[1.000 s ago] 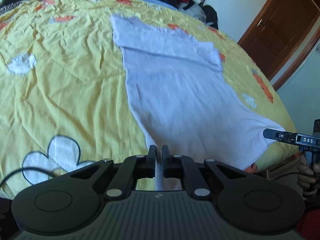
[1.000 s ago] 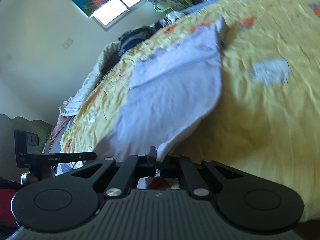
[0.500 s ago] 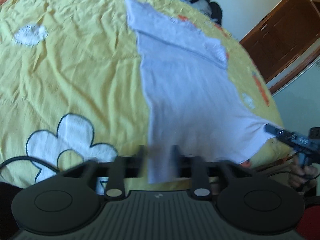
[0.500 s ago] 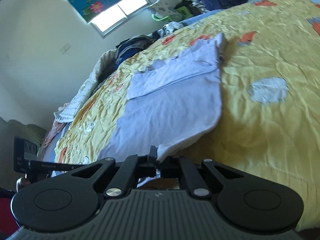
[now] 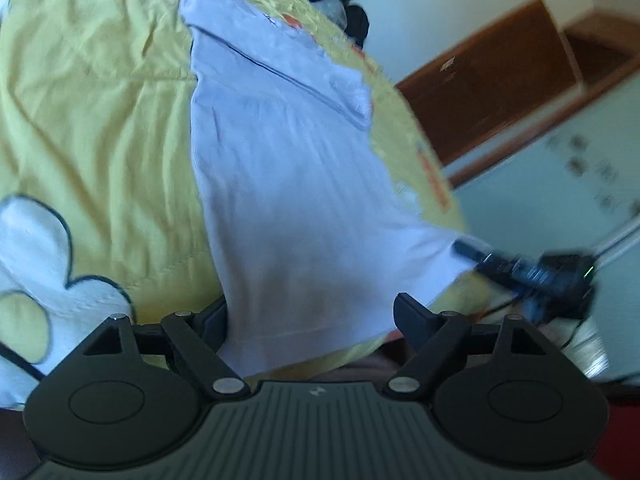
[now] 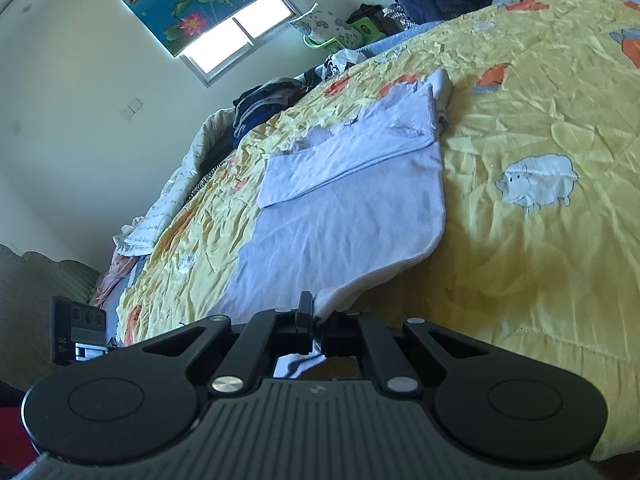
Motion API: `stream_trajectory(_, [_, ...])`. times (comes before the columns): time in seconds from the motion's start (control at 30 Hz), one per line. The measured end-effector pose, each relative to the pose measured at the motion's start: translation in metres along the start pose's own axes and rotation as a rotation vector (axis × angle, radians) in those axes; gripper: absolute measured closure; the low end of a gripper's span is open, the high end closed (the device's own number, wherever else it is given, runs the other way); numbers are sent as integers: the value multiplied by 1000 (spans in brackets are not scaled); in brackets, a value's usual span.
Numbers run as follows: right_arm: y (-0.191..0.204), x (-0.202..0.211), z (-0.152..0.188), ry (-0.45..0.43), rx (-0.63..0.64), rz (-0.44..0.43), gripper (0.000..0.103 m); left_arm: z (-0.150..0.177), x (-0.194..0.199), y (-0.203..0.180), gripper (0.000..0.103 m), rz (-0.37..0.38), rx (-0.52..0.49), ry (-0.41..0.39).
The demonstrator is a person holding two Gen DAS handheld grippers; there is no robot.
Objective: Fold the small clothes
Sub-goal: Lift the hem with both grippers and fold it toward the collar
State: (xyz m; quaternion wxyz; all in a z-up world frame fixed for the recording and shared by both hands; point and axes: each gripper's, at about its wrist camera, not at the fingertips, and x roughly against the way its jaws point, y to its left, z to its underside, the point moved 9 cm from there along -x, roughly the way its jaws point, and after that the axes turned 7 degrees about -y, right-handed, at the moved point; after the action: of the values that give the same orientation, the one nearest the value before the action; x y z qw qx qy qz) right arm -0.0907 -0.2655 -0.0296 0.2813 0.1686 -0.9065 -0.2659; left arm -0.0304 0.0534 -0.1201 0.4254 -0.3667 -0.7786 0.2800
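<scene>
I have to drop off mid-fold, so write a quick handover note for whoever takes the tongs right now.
Left tongs: open, jaws have just been opening; the hem of the white shirt lies between them, unpinched.
Right tongs: shut on the shirt's other hem corner.
Shirt: spread lengthwise on the yellow bedspread, top end already folded over into a flap.
Done: the top fold.
Left: probably carry the hem toward the folded end, then flatten. The left corner would need regrasping first.
</scene>
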Motion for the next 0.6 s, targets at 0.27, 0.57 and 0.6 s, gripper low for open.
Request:
stream_trajectory(0.27, [-5, -5, 6, 18, -14, 9, 97, -2, -11, 6, 74, -46, 54, 27])
stream_trajectory(0.57, [-9, -3, 9, 17, -18, 29, 97, -2, -15, -5, 97, -163, -33, -12])
stream_trajectory(0.6, [-9, -3, 8, 13, -18, 29, 97, -6, -14, -8, 97, -170, -54, -26])
